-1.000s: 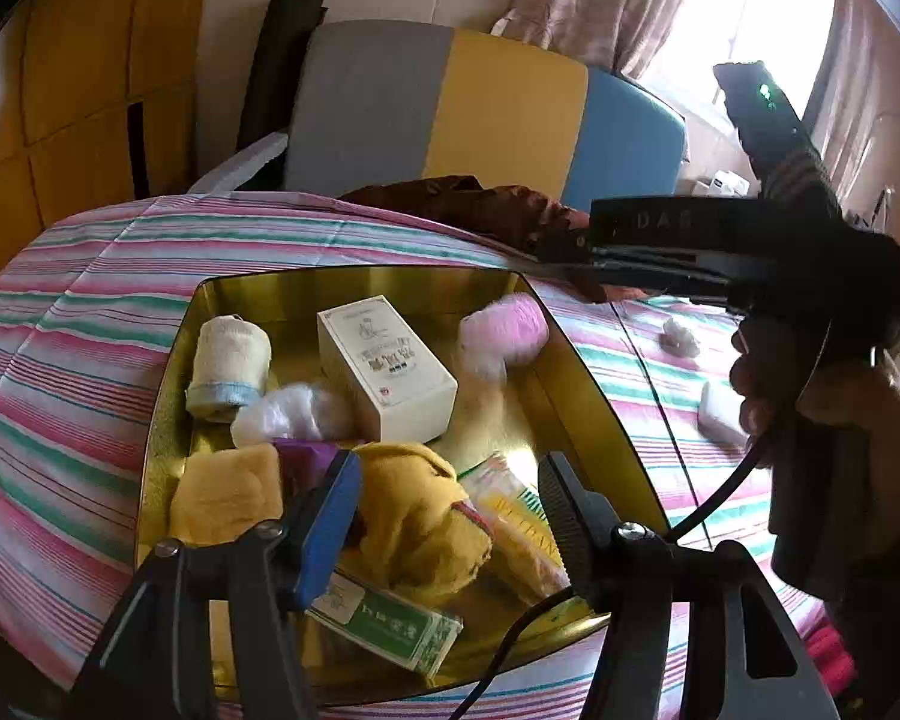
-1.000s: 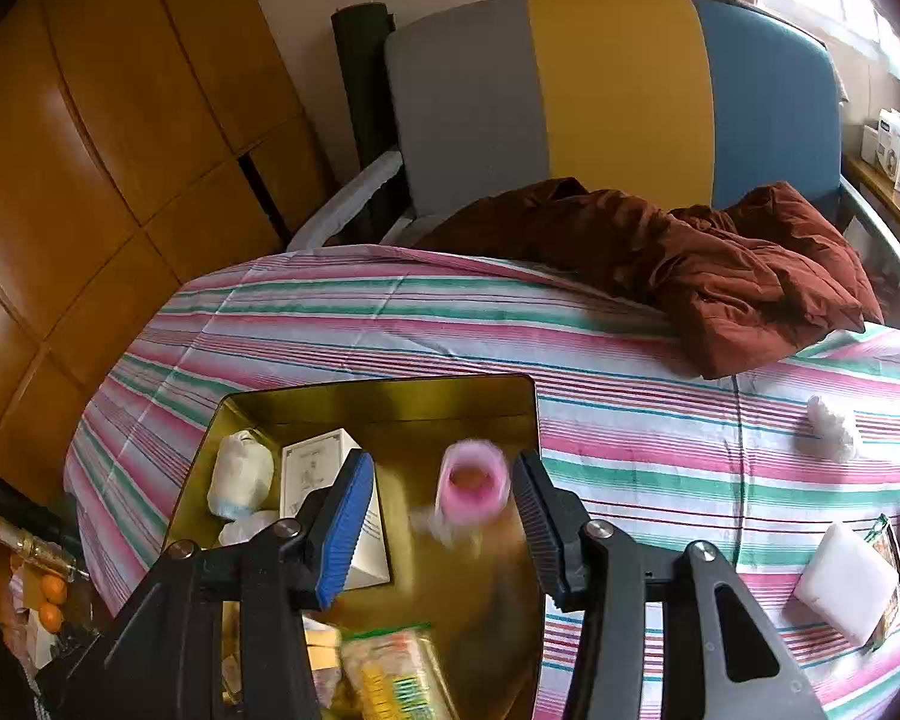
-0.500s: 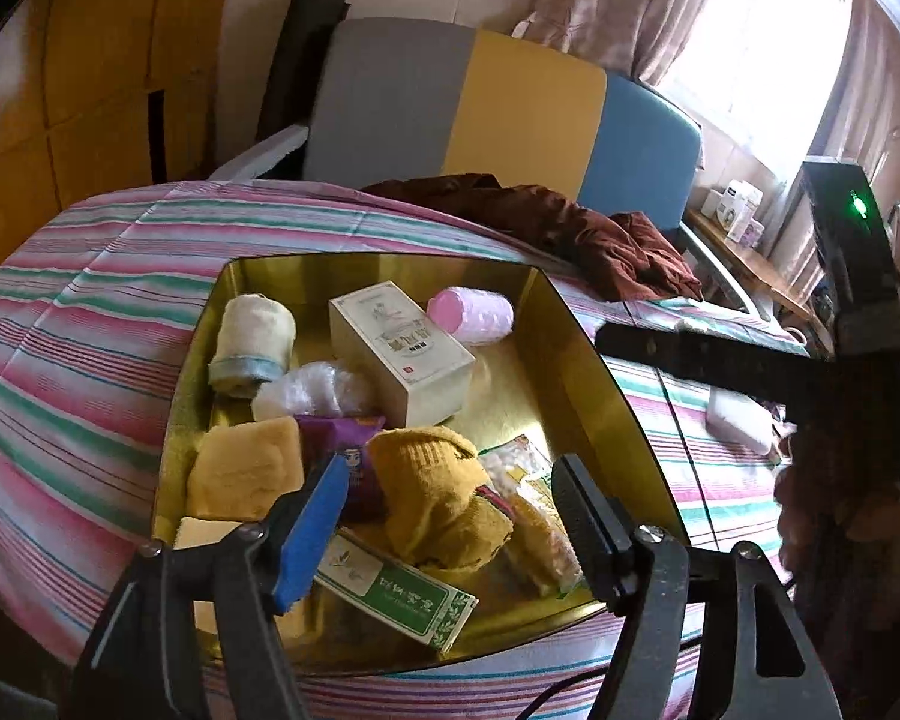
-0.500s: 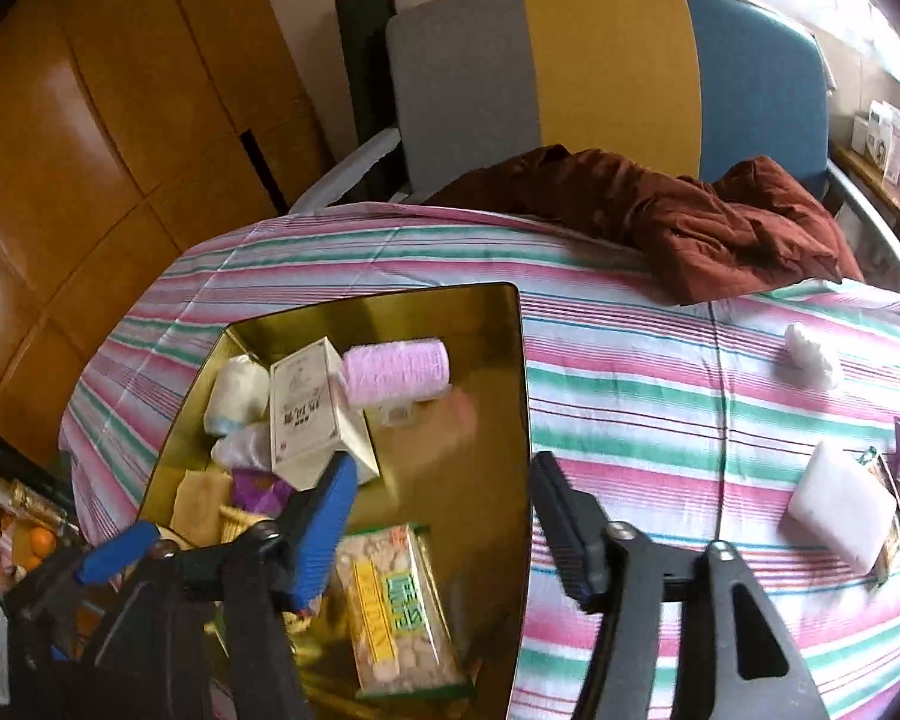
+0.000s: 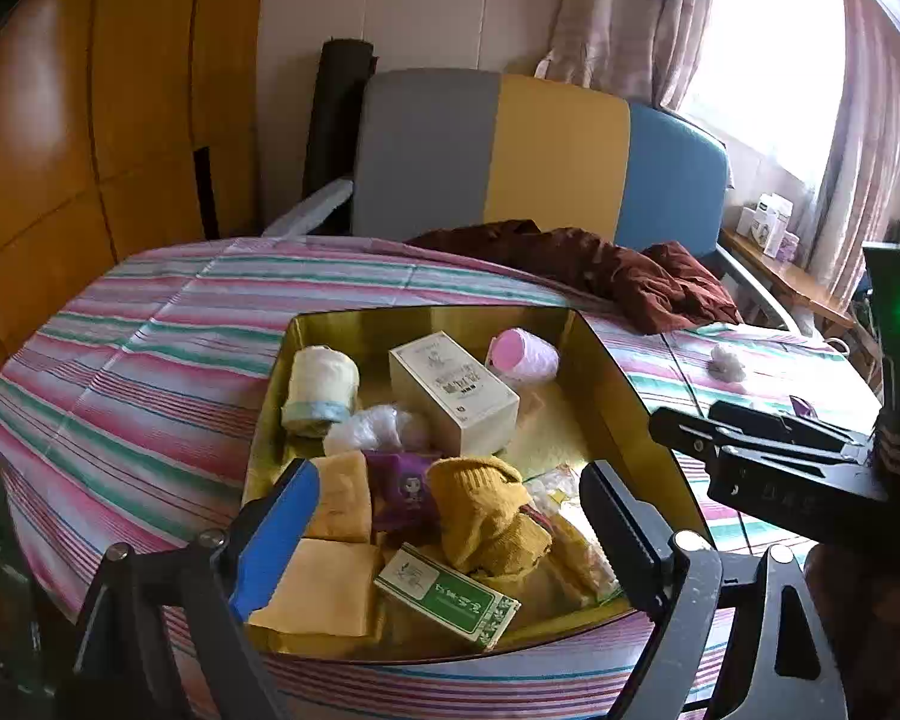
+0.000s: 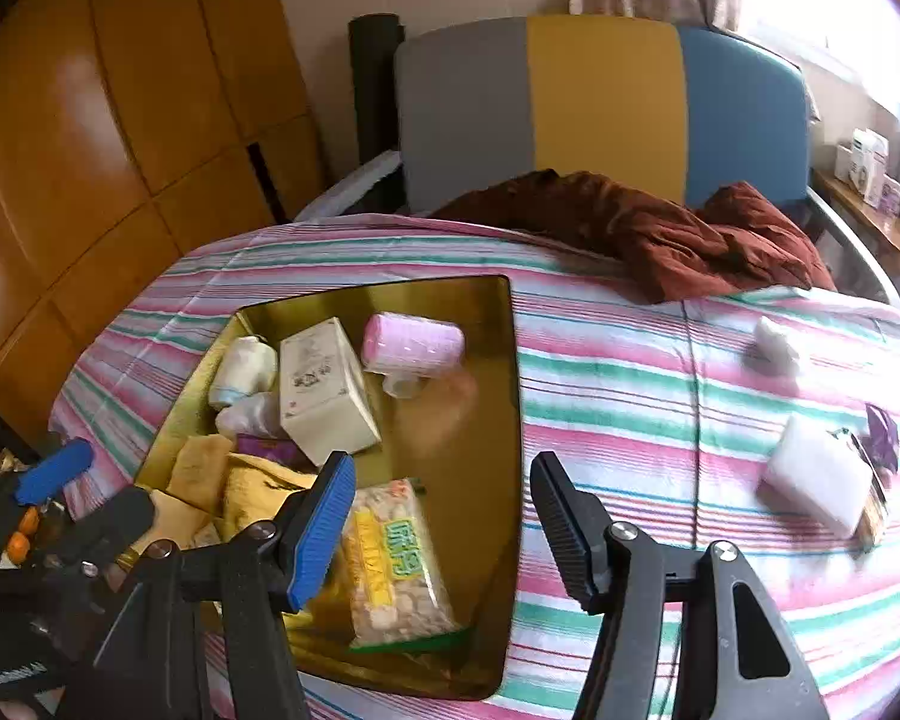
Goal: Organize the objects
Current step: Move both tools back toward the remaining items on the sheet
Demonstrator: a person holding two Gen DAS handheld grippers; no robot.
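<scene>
Grippers both empty: left gripper (image 5: 450, 516) jaws opening over tin (image 5: 606, 372), right gripper (image 6: 444, 510) apart, nothing btwn. Pink roll (image 6: 413, 343) in tin; white packet (image 6: 816, 474) likely next.

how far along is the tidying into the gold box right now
Mostly done: the gold box already holds the pink roll, white carton, snack bag and yellow cloths. In hand: nothing. The right tool is open and empty; the left tool has its jaws opening, also empty. Left: the white block, purple packet and white wad on the striped cloth.
</scene>
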